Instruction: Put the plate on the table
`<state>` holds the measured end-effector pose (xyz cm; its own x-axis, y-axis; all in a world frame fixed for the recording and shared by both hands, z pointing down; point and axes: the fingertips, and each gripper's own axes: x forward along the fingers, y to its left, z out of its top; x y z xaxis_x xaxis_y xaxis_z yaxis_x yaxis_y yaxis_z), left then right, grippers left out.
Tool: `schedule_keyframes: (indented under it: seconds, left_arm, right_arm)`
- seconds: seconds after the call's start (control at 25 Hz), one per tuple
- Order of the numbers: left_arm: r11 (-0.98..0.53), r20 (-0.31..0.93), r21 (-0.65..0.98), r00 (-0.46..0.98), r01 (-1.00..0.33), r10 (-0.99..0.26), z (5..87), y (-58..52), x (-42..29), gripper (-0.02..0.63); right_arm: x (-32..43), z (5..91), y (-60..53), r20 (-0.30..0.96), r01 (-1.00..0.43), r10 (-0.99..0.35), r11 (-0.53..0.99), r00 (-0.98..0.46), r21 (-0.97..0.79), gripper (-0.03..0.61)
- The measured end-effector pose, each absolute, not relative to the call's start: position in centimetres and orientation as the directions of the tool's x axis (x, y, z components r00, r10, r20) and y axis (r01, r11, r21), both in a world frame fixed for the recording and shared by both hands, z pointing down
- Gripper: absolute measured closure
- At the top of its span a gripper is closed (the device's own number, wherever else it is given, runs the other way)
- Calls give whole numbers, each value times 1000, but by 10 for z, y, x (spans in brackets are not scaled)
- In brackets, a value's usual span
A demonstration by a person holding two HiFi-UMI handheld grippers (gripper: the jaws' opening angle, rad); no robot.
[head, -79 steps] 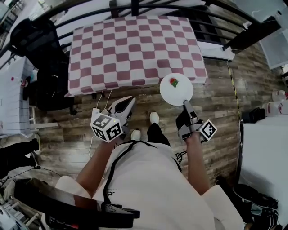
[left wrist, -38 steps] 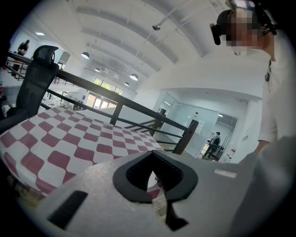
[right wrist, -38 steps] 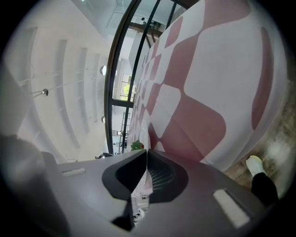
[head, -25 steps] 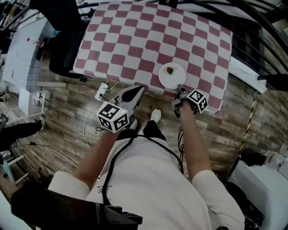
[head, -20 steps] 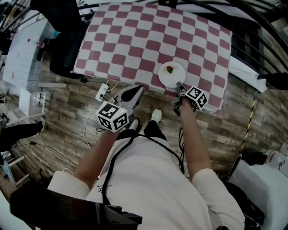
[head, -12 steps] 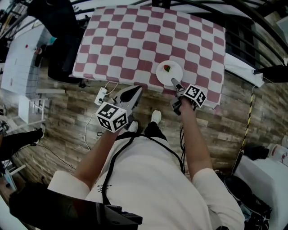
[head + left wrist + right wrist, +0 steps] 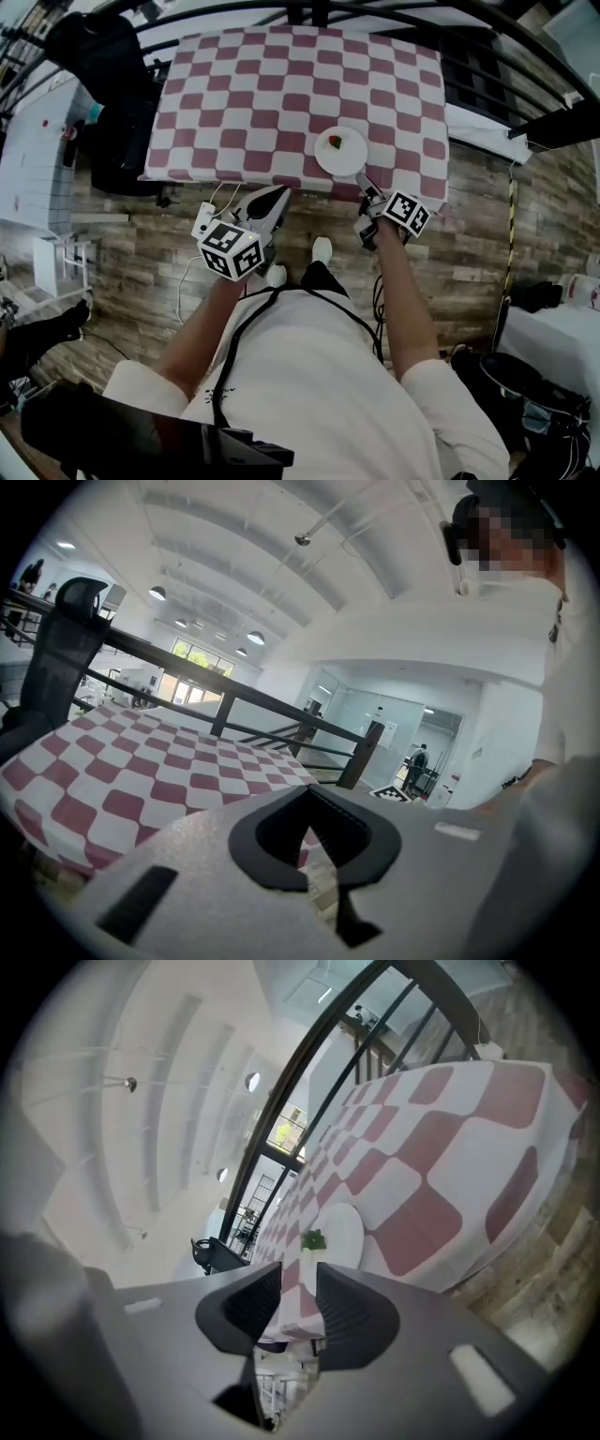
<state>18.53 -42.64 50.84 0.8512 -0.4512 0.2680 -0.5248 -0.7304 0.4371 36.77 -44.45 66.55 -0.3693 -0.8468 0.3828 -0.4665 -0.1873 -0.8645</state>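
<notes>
**One plate on the table, both grippers empty**

One white plate lies flat on the one table, which is covered by a red-and-white checked cloth. In the head view the plate sits near the table's lower edge, right of centre. One small red-and-green bit rests on the plate, towards its upper side.

Two grippers are in view, each with one marker cube. The right gripper is at the table's lower edge with its tips just below the plate's rim. In the right gripper view the plate lies ahead of the right gripper, not between the jaws. Those jaws have just been closing and now stand a narrow gap apart with nothing held. The green of the bit shows just above the gap.

The left gripper is over the wooden floor, just below the cloth's lower edge and left of the plate. In the left gripper view the tips of the left gripper meet, with nothing held.

Two white shoes show between the arms.
</notes>
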Motion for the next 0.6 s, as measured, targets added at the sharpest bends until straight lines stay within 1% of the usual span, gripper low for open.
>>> schedule_keyframes:
  seconds: [0.16,0.24,0.44,0.6]
  left_arm:
    - [-748,248,444,870,-493,-426,501,-418,182,607]
    - [-758,236,448,880,-475,-412,497,-414,180,607]
    - [-776,206,453,898,-439,-388,486,-404,169,607]
    - [-795,178,451,914,-406,-366,474,-400,166,607]
  right_arm:
    - [363,633,-426,342,-521,-874,-125,-345,-844,536]
    - [360,618,-416,335,-561,-883,-102,-330,-821,565]
    - [347,575,-389,282,-624,-907,-28,-312,-781,572]
    - [340,535,-368,207,-629,-935,21,-287,-777,572]
